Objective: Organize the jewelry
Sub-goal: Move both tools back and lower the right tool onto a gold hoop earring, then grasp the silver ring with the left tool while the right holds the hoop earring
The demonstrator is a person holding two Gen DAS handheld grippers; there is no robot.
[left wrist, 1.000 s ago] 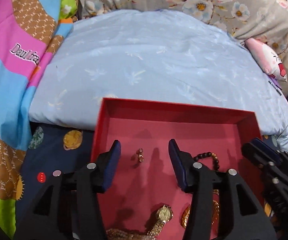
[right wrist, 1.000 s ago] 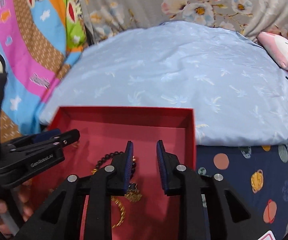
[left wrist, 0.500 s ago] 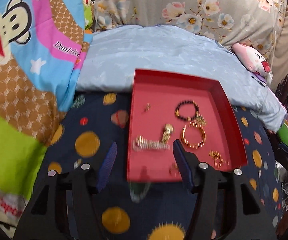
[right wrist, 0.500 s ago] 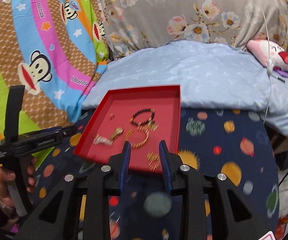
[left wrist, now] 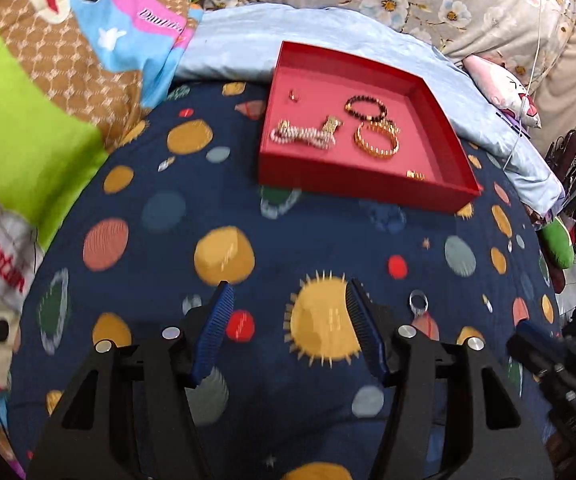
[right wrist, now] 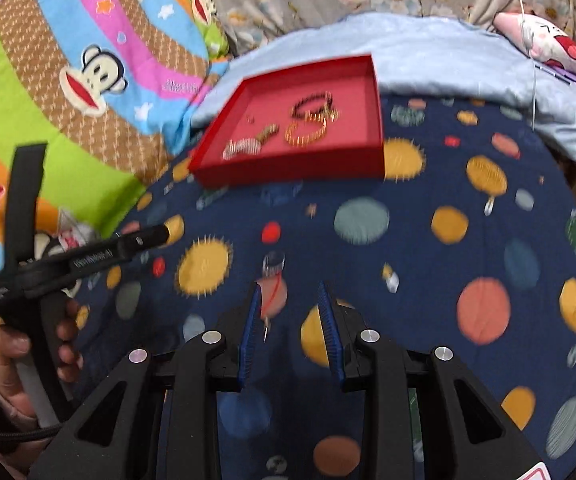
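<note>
Grippers first: the left gripper (left wrist: 288, 330) hovers low over a navy bedspread (left wrist: 288, 232) printed with planets, its blue-padded jaws spread wide and holding nothing. The right gripper (right wrist: 291, 334) hangs over the same bedspread with its jaws parted by a narrower gap, also empty. Just beyond the right gripper lies a small silver ring (right wrist: 274, 262) on a red thread, the thread running back toward the gap between the jaws. Farther off, well apart from both grippers, sits a shallow red tray (left wrist: 361, 190), its long axis running across the left wrist view and its far edge resting against a pale blue pillow (left wrist: 240, 48). Inside the tray, a pearl bracelet (left wrist: 301, 138) lies lengthwise at the near left, with a gold watch (left wrist: 331, 124) beside it. A dark beaded bracelet (left wrist: 365, 108) and a gold bangle (left wrist: 376, 144) lie to the right, close together. A small earring (left wrist: 294, 96) sits alone near the far left corner.
</note>
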